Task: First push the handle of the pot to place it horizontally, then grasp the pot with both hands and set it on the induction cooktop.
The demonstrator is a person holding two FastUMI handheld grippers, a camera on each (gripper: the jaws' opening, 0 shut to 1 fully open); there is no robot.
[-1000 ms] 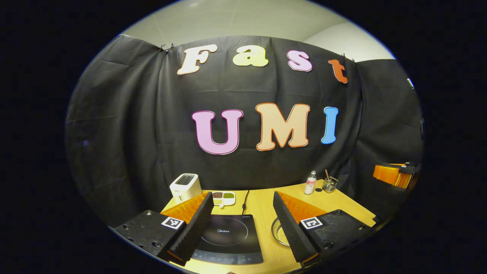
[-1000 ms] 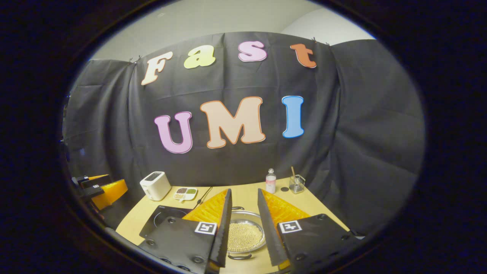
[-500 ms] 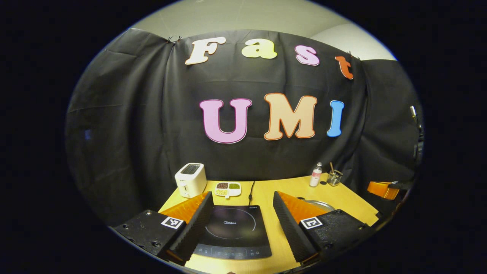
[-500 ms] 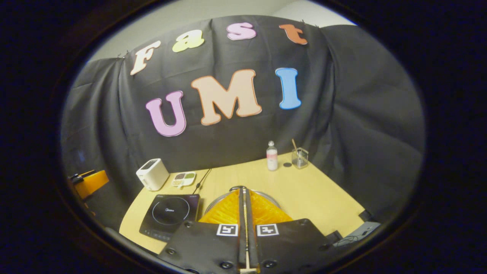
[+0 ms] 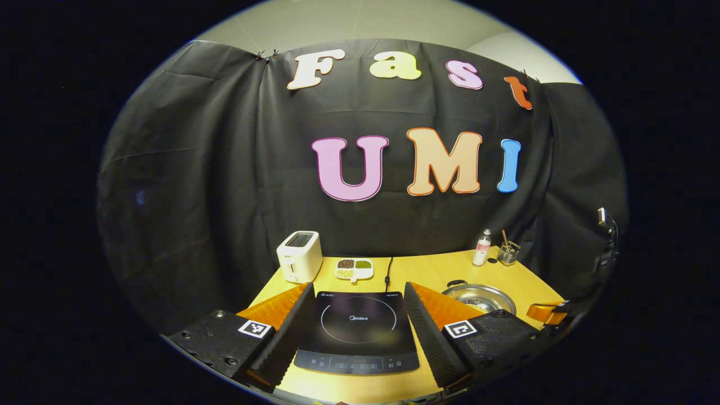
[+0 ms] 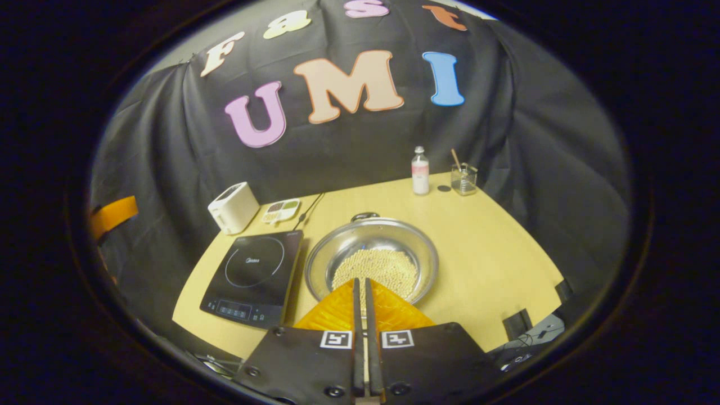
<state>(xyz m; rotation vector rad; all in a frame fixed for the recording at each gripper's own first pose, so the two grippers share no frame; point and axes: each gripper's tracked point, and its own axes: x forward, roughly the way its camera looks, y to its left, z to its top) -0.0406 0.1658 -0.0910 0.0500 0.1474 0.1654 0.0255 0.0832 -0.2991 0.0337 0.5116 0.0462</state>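
A steel pot (image 6: 388,239) holding pale beans stands on the wooden table (image 6: 484,253), just right of the black induction cooktop (image 6: 253,275). One small black handle (image 6: 364,215) sits on the pot's far rim. The near rim is hidden behind my right gripper (image 6: 360,281), which hovers over that edge, shut with nothing seen between its fingers. In the left gripper view, my left gripper (image 5: 358,289) is open and frames the cooktop (image 5: 360,329). The pot (image 5: 478,298) lies off to its right, with the right gripper's orange finger (image 5: 543,312) beside it.
At the back left stand a white toaster (image 6: 233,207) and a small divided dish (image 6: 281,210). The cooktop's cable (image 6: 309,205) runs back toward the wall. At the back right are a small bottle (image 6: 419,178) and a glass jar (image 6: 464,179).
My right gripper went from open around the pot to shut, and has risen and pulled back to the pot's near edge. The left gripper swung left, bringing the cooktop between its fingers.
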